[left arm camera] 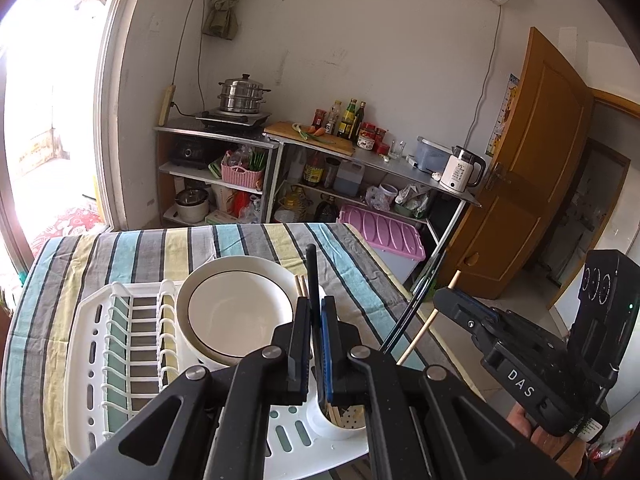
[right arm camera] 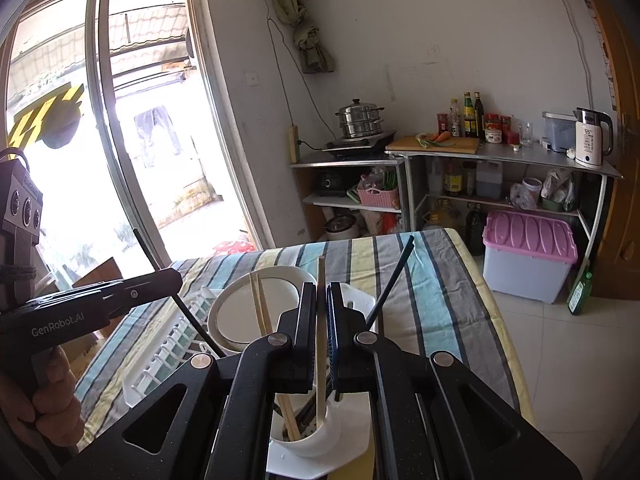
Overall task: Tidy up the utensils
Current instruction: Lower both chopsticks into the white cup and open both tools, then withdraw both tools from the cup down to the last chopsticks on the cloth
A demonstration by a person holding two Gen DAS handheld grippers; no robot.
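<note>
L tool (left arm camera: 316,320) clamped on black chopstick (left arm camera: 312,276); R tool (right arm camera: 321,316) clamped on wooden chopstick (right arm camera: 321,320), both just above white holder cup (right arm camera: 308,440). Thin, light, stiff, slick sticks; grip mid-shaft.

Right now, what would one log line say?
left gripper: shut on black chopstick | right gripper: shut on wooden chopstick | both above utensil cup

I see a striped woven cloth (left arm camera: 248,242) covering the bench, a white glossy plastic dish rack (left arm camera: 86,344), a smooth glazed white ceramic plate (left arm camera: 240,312), a pale bare-wood chopstick (right arm camera: 321,320), and my matt black plastic tongs (left arm camera: 317,320)
</note>
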